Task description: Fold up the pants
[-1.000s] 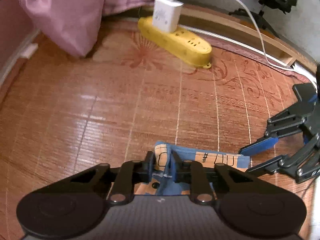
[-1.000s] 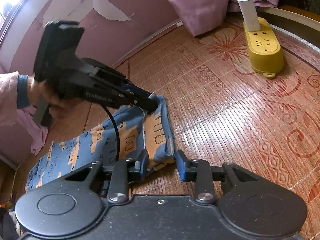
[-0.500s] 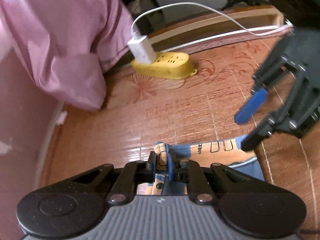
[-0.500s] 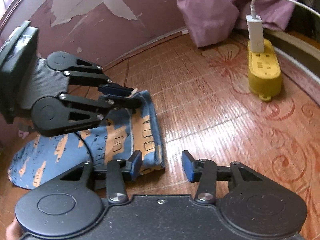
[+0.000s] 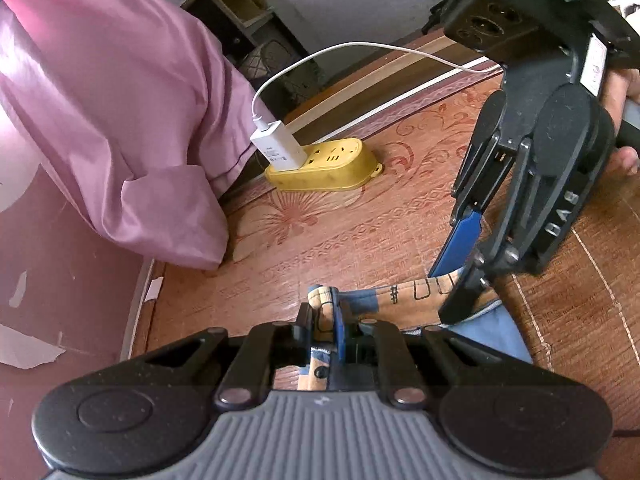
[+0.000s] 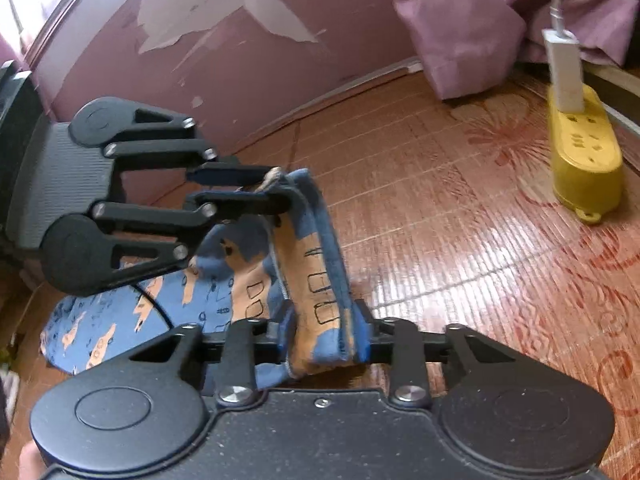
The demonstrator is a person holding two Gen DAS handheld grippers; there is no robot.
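Note:
The blue pants with orange print [image 6: 320, 272] lie on a bamboo mat, one edge lifted off it. My left gripper [image 5: 324, 320] is shut on a corner of that edge; in the right wrist view it [image 6: 276, 188] holds the corner up at the left. My right gripper [image 6: 323, 332] has the other end of the same edge bunched between its blue pads and is shut on it. From the left wrist view, the right gripper [image 5: 444, 294] comes down from the upper right onto the cloth [image 5: 400, 300]. The rest of the pants trails away to the lower left.
A yellow power strip [image 5: 324, 168] with a white charger [image 5: 276, 148] and cable sits on the mat [image 5: 360, 232] beyond the pants. A purple cloth [image 5: 120, 120] hangs at the back left. A pink wall with peeling paint [image 6: 200, 40] borders the mat. A hand [image 5: 624, 92] grips the right tool.
My right gripper has moved onto the pants edge and narrowed from open to shut on the cloth. The held edge has risen off the mat and both grippers have tilted.

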